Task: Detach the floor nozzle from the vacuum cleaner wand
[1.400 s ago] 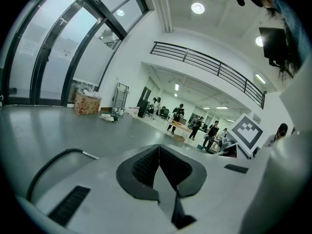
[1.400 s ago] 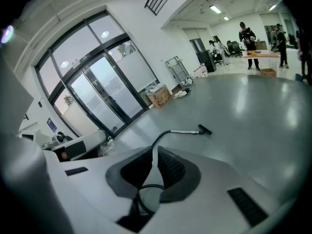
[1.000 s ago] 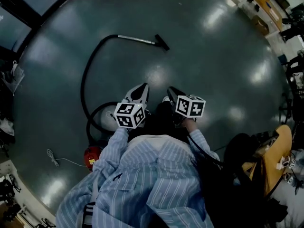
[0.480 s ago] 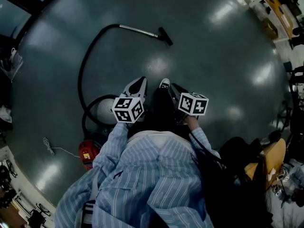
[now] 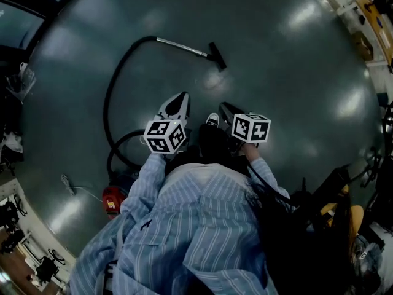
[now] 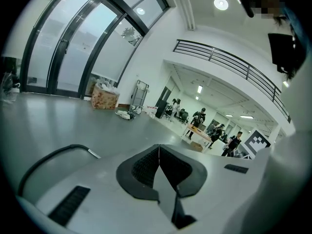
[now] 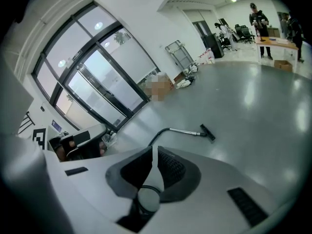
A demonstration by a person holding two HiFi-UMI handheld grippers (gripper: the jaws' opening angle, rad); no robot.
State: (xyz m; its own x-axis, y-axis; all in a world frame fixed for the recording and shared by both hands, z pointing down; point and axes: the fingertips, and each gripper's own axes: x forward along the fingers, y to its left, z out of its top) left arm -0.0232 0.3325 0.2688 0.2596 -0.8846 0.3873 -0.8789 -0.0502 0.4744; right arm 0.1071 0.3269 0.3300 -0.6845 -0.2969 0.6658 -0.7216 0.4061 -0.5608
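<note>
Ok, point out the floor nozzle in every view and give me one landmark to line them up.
Head view: floor nozzle in the upper middle, at the far end of the wand.
Left gripper view: not in it; only the wand's near end shows at lower left.
Right gripper view: right of centre, above the right claw.
Shared landmark: the black hose curving into the wand.

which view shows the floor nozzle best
The head view: the floor nozzle lies in plain sight from above, on the end of the wand, with nothing in front of it. The right gripper view shows it too, small and far off. The left gripper view shows only the hose and the wand's start, no nozzle.
</note>
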